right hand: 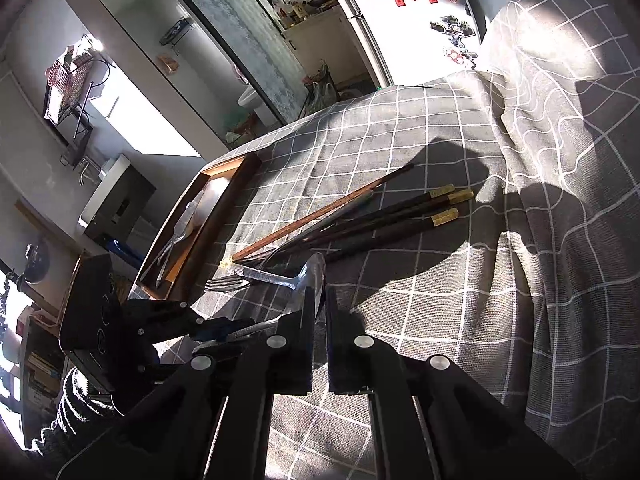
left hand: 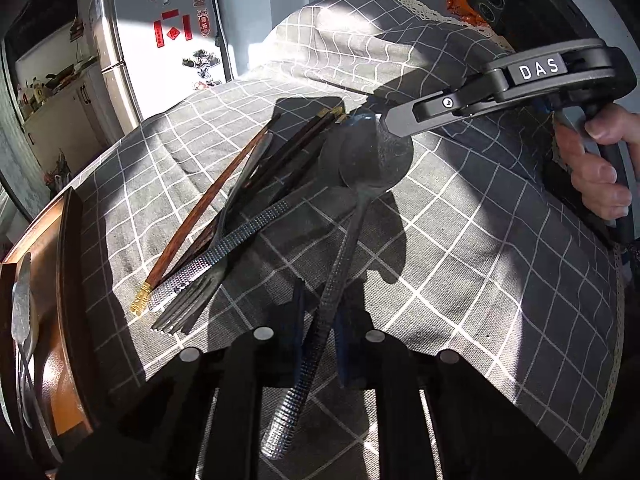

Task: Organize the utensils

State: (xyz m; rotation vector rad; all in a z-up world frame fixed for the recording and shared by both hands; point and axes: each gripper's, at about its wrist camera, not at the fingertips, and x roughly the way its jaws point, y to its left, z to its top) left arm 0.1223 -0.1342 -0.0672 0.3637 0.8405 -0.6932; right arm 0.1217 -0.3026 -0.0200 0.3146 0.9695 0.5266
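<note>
Left gripper (left hand: 320, 340) is pinched on the spoon (left hand: 340, 236) handle: the pads sit on either side of the textured shaft about midway along, with the handle's end sticking back between the fingers toward the camera. The spoon's long axis runs almost straight away from the left gripper, and its bowl, at the far end, lies on the cloth (left hand: 480, 260). Right gripper (left hand: 386, 122) comes in from the far right with its jaws pressed together; its tip is at the bowl's far rim. Whether it's nipping the bowl edge I can't tell; in the right wrist view the bowl stands right between the closed pads. So both grippers are on one spoon, at opposite ends. The tray (left hand: 68, 240) is at the left edge of the cloth, nearer the left hand, with cutlery already in it. The fork (left hand: 224, 264) and chopsticks (left hand: 208, 208) lie between spoon and tray, roughly parallel. My read is that the next move carries the spoon left over that pile.
</note>
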